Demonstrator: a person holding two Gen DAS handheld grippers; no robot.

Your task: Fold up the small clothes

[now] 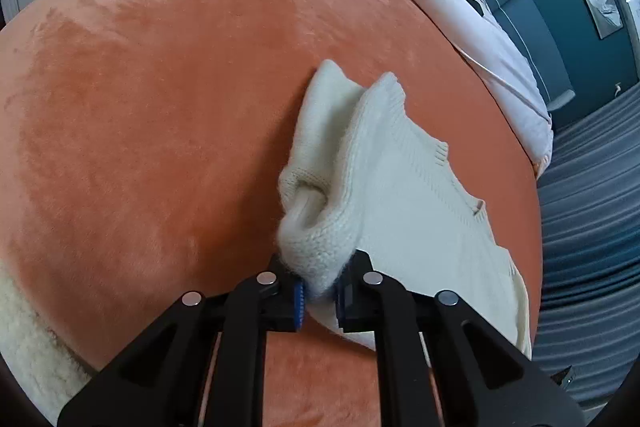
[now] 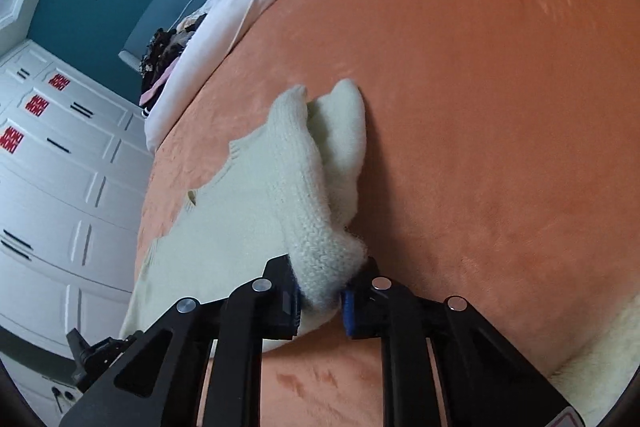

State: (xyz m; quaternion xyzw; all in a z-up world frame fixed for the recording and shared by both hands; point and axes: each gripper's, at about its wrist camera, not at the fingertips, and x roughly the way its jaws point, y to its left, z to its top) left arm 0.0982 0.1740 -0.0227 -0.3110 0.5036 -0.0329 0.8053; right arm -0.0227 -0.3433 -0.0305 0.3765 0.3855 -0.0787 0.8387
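Cream knit sweater [image 1: 400,187] stretches lengthwise away from both cameras across the orange bed cover [image 1: 160,107], its 2 cuffs pointing to the far side. It's thick, ribbed, fuzzy, partly folded over itself. Left gripper [image 1: 320,297] jaws pinch one near corner; right gripper [image 2: 322,301] jaws pinch the other.
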